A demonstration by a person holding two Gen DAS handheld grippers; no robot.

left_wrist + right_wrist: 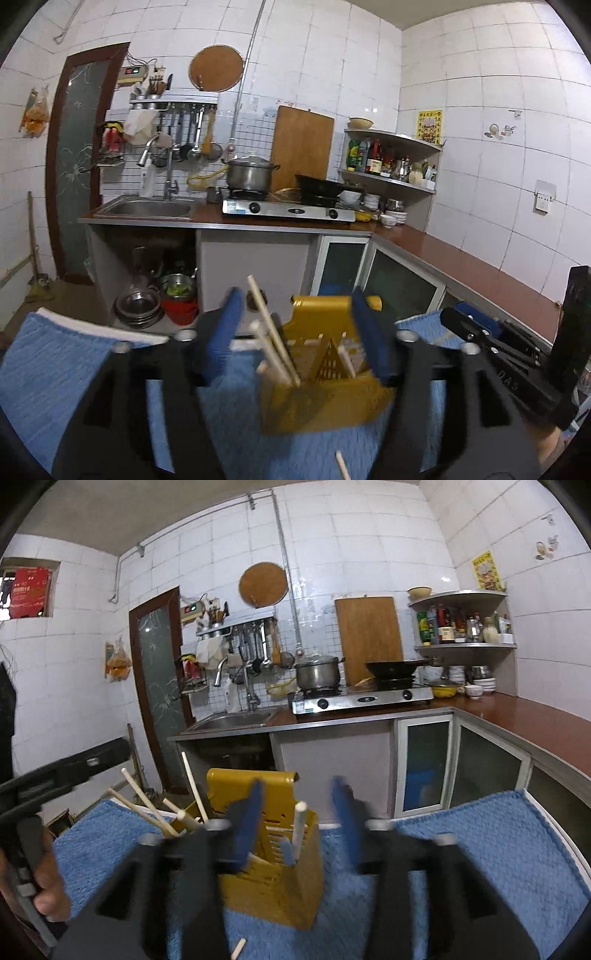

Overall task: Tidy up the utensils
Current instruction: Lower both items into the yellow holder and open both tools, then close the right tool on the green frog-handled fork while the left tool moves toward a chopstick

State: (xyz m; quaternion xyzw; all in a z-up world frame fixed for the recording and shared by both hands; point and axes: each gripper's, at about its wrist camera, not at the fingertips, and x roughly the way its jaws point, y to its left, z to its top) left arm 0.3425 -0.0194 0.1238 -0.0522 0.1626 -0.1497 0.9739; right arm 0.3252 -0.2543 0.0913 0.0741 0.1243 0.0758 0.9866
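One yellow utensil holder (325, 398) standing upright on blue mat (55, 369), dead ahead of left gripper (295, 332), between its fingers. About five pale chopsticks (273, 332) inside, long axes near vertical, tips leaning up and left; exact count blurred. One loose chopstick (341, 465) flat on mat, below the holder. Left gripper jaws wide, nothing clamped. Right gripper (295, 819) partly open, empty; holder (269, 878) just ahead, under its left finger.
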